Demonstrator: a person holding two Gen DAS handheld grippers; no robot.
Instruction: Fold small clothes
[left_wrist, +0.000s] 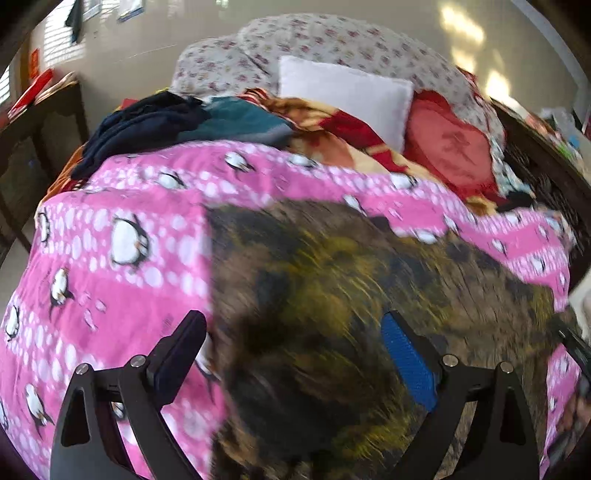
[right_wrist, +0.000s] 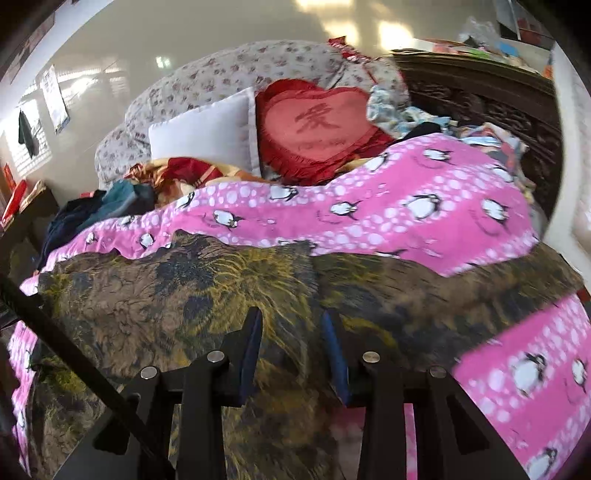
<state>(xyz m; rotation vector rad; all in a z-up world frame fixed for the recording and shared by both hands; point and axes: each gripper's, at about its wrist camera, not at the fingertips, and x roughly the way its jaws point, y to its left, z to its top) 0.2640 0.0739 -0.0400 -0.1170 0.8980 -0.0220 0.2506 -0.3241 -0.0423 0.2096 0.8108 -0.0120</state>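
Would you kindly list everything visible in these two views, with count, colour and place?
Patterned garment: one, brown, black and yellow, spread on the blanket nearest the grippers.
Penguin blanket: one, pink with white dots, covering the bed.
Heart cushion: one, red, at the back beside the white pillow.
White pillow: one, white, at the back, left of the heart cushion.
Floral bedding: one heap, pale with small flowers, behind the pillows.
Dark clothes: a pile, navy and teal, back left on the bed.
Headboard: one, dark carved wood, right side.
Left gripper: one, black with blue pad, open above the garment.
Right gripper: one, black with blue pads, open over the garment.
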